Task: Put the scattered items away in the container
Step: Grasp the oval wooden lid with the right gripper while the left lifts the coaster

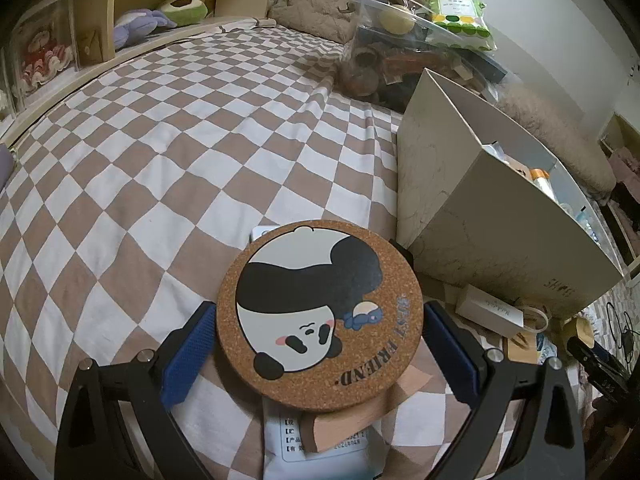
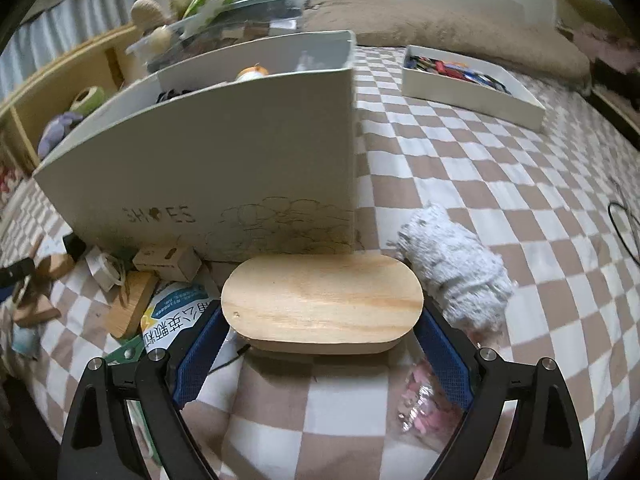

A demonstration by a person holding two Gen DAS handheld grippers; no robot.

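Open checkered bedspread (image 1: pixel 140 160) lies left of the tall grey box (image 1: pixel 480 208), which holds a bottle and small items. The left tongs (image 1: pixel 320 344) are clamped on the rim of a round cork coaster (image 1: pixel 320 316). The right tongs (image 2: pixel 320 344) clamp an oval wooden board (image 2: pixel 322 300) by its ends, just before the box. A fluffy grey cloth (image 2: pixel 456 272) lies beside the board.

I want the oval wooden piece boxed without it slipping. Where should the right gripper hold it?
Grip the oval wooden piece across its rounded ends, coming from above and in front: it lies flat, and the right gripper already straddles its length, with the pads at both ends.
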